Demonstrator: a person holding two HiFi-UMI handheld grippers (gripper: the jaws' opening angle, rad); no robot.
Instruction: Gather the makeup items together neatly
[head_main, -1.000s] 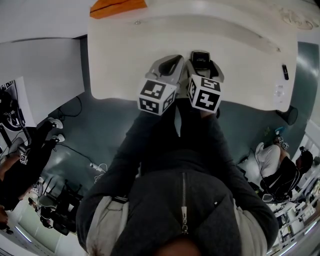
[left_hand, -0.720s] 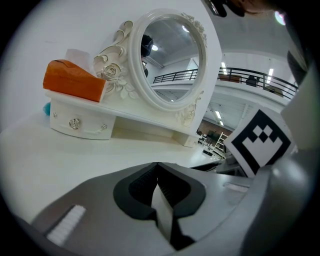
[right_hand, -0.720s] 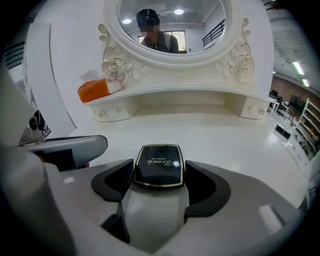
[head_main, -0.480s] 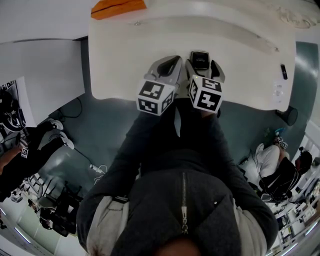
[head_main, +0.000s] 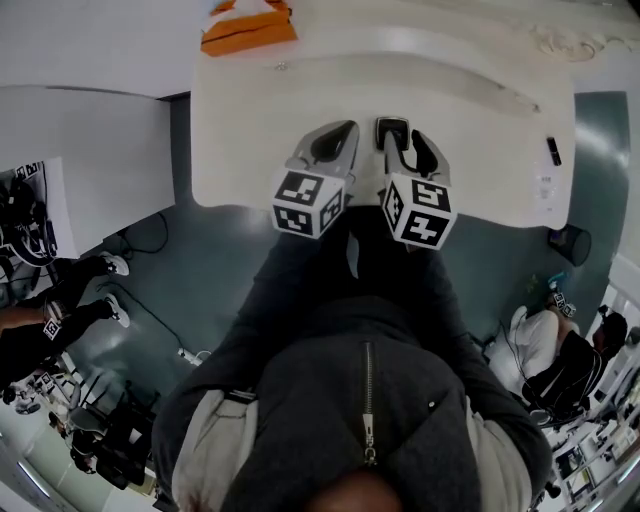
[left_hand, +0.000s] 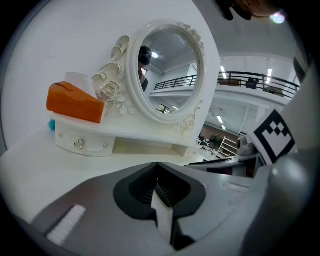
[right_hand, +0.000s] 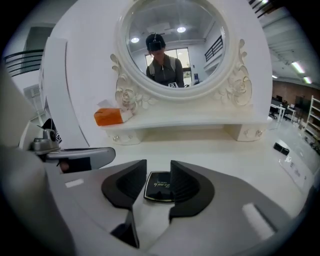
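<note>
A black square compact (right_hand: 159, 186) with gold lettering lies flat on the white dressing table (head_main: 480, 150). My right gripper (right_hand: 158, 166) straddles it and its jaws are closing, with both pads meeting the compact's sides. The head view shows the compact (head_main: 392, 127) at the tip of the right gripper (head_main: 405, 145). My left gripper (left_hand: 157, 172) is shut and empty, hovering over the tabletop just left of the right one, also visible from above (head_main: 335, 140).
An ornate white vanity mirror (right_hand: 175, 42) on a drawer base stands at the back of the table. An orange tissue box (left_hand: 75, 102) sits on the base's left end. A small black item (head_main: 553, 151) lies near the table's right edge. People stand on the floor at left.
The right gripper has come forward so its jaws now flank the compact, and they have narrowed onto it. The left gripper has barely moved.
</note>
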